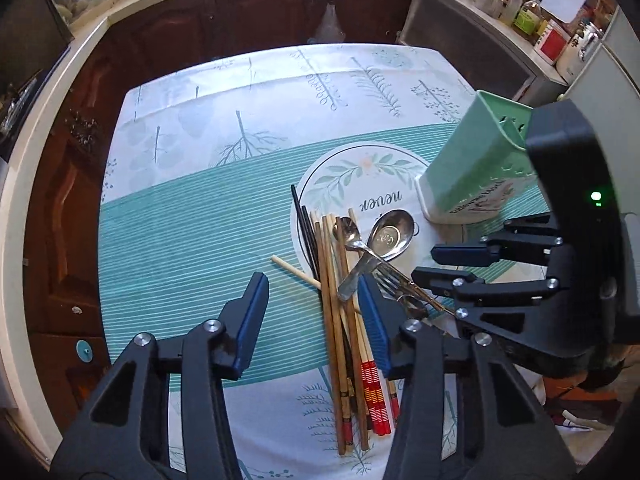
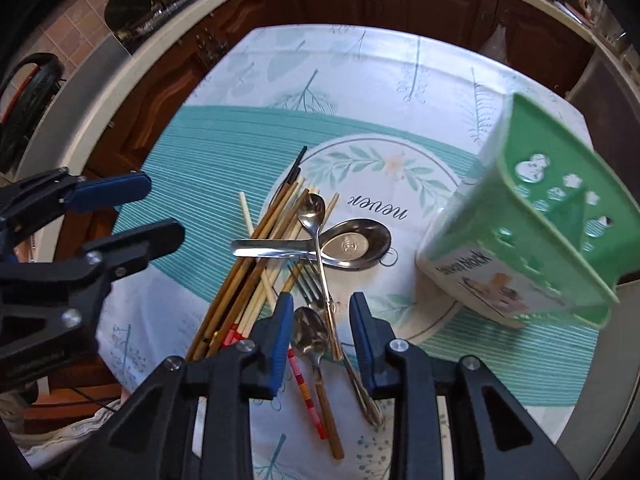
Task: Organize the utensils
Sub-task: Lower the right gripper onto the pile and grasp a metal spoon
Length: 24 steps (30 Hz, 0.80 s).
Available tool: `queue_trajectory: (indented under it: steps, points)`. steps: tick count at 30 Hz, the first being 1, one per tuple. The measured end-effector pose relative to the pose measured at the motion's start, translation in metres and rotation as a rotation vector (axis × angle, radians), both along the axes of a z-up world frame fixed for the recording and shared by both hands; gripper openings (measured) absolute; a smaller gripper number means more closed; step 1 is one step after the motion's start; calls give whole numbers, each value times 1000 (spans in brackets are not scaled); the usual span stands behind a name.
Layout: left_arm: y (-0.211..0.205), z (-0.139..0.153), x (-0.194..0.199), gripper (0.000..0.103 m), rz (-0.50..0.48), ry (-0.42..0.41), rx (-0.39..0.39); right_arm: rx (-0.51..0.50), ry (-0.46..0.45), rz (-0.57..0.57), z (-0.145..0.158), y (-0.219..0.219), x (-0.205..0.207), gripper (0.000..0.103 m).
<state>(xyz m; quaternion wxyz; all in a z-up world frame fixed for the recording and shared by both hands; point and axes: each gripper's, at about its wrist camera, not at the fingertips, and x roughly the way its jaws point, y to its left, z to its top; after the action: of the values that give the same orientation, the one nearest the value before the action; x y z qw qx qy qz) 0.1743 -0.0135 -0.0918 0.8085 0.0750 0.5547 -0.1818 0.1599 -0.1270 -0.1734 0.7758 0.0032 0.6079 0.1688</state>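
My left claw (image 1: 313, 316) hangs wide open over the tablecloth (image 1: 180, 220), holding nothing; its right finger sits just above the chopsticks (image 1: 340, 320). Right of those lie the ladle (image 1: 390, 236), spoons and a fork (image 2: 306, 282). My right claw (image 2: 320, 328) is wide open too, empty, straddling a spoon (image 2: 310, 336). The green holder (image 2: 532, 216) stands at far right.

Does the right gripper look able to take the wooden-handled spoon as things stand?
Probably yes: the right gripper is open above the wooden-handled spoon, whose bowl lies uncovered; a fork lies close beside it.
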Motion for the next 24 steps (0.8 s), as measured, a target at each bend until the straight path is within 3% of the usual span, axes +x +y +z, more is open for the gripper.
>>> queue_trajectory:
  steps: [4, 15, 17, 24]
  points:
    - [5, -10, 4, 44, 11, 16, -1, -10, 51, 0, -21, 5, 16, 19]
    - [16, -19, 8, 44, 34, 43, -25, -29, 103, -3, -45, 16, 39, 18]
    - [16, -19, 7, 44, 36, 44, -27, -26, 112, -1, -50, 17, 43, 12]
    - [16, -19, 7, 44, 36, 48, -30, 7, 141, 12, -57, 20, 46, 7]
